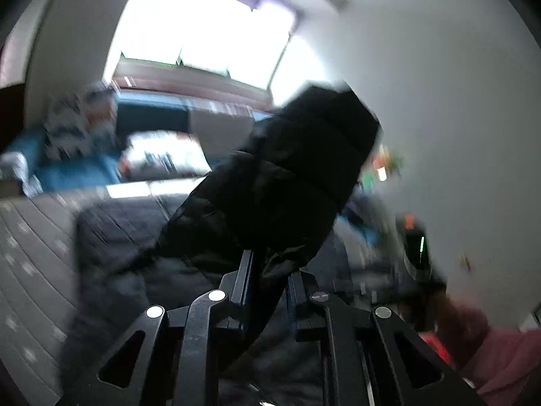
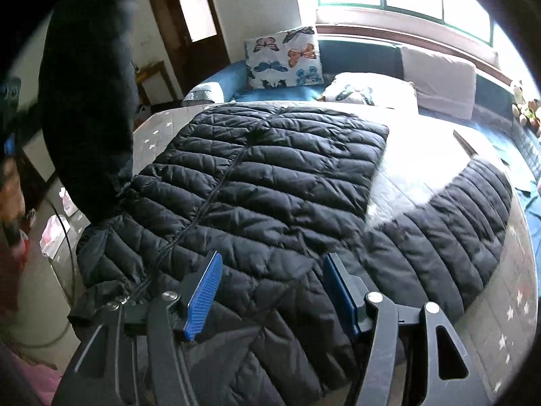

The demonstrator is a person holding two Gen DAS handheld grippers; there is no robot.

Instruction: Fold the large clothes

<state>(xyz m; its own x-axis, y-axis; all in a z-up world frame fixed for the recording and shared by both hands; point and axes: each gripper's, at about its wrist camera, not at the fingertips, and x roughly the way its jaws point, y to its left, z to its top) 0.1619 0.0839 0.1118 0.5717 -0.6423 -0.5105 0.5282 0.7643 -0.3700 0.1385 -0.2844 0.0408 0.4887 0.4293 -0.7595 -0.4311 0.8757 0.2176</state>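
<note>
A black quilted puffer jacket lies spread on the bed, front up, zip down the middle. One sleeve lies stretched out to the right. The other sleeve is lifted up at the left. My left gripper is shut on that lifted sleeve, which hangs in front of the blurred left wrist view. My right gripper is open and empty, hovering just above the jacket's near part, with its blue pads apart.
The bed has a grey star-print cover. Butterfly pillows and a blue bench stand at the back under the window. A door is at the far left. A person's pink sleeve shows at the lower right of the left wrist view.
</note>
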